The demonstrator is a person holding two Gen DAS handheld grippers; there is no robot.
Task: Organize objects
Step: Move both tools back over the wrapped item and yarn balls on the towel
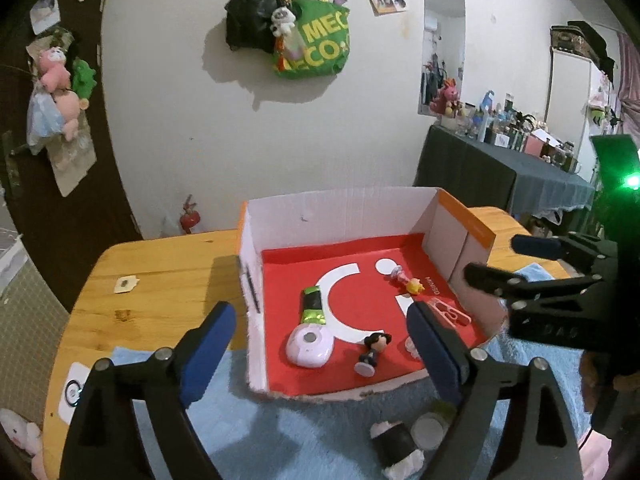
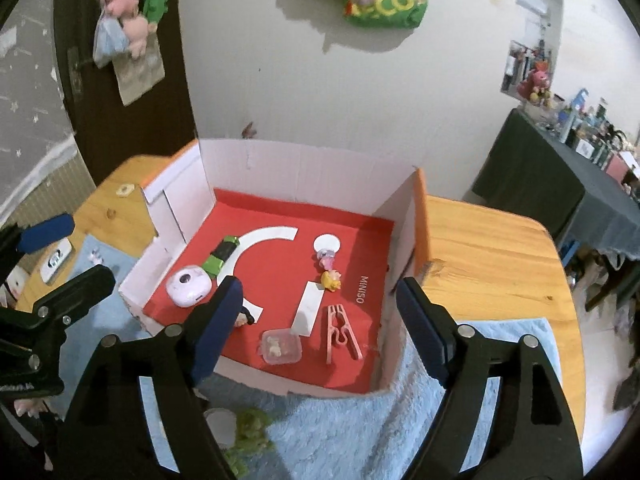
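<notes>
A shallow cardboard box (image 1: 344, 204) (image 2: 308, 160) with a red floor stands on the wooden table. Inside it lie a white-lilac case (image 1: 309, 347) (image 2: 188, 285), a green-black packet (image 1: 313, 305) (image 2: 222, 257), a dark-haired figurine (image 1: 374, 350), a yellow toy (image 1: 415, 286) (image 2: 331, 280), a pink clip (image 2: 341, 334) and a small clear container (image 2: 281, 346). My left gripper (image 1: 320, 356) is open above the box's near edge, empty. My right gripper (image 2: 320, 330) is open too, over the box's near half, with nothing held. On the blue towel (image 1: 320, 436) (image 2: 340, 432) lie a black-white figure (image 1: 396, 446) and a green plush (image 2: 250, 436).
The box sits partly on the towel, near the table's far side. A white charger (image 1: 72, 392) lies at the table's left edge. A dark-clothed side table (image 1: 500, 176) crowded with bottles stands at the right. Bags hang on the wall (image 1: 312, 40) behind.
</notes>
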